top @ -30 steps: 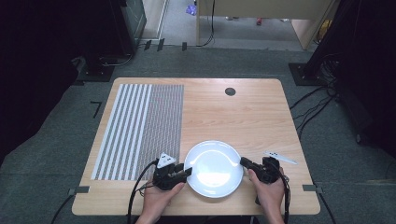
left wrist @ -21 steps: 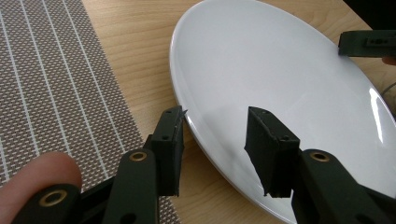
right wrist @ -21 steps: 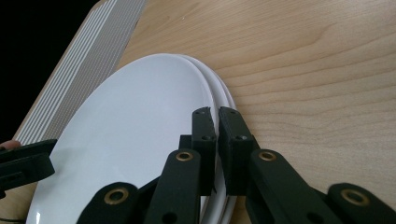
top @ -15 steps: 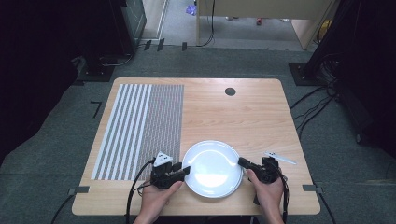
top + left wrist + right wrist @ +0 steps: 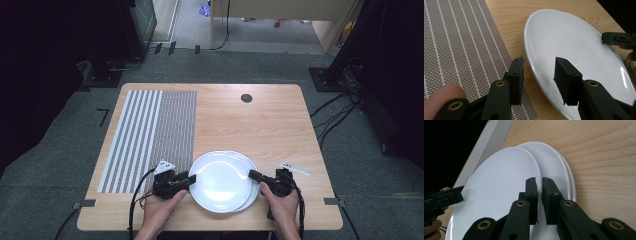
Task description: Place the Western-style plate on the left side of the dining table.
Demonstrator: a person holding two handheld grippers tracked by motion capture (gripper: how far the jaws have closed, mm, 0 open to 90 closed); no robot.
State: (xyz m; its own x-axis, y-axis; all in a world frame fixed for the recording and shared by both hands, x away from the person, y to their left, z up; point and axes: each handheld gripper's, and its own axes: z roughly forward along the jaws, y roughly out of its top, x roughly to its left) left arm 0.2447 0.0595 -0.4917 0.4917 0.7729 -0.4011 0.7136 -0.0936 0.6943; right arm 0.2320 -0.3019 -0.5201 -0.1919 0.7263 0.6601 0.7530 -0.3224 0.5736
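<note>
plates: two white ones stacked near the desk's front edge, top plate slid off-centre over the bottom plate
right tongs: pinched narrow on the top plate's rim
left tongs: wide apart, straddling the opposite rim, not gripping
risk: a one-sided lift probably tips the glossy plate out of the pinch
also: it might drag the lower plate toward the edge

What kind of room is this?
Probably a lab or test room, not a kitchen: a lone wooden table on grey carpet, cables across the floor, dark equipment stands around it, and just white plates and a striped mat.
</note>
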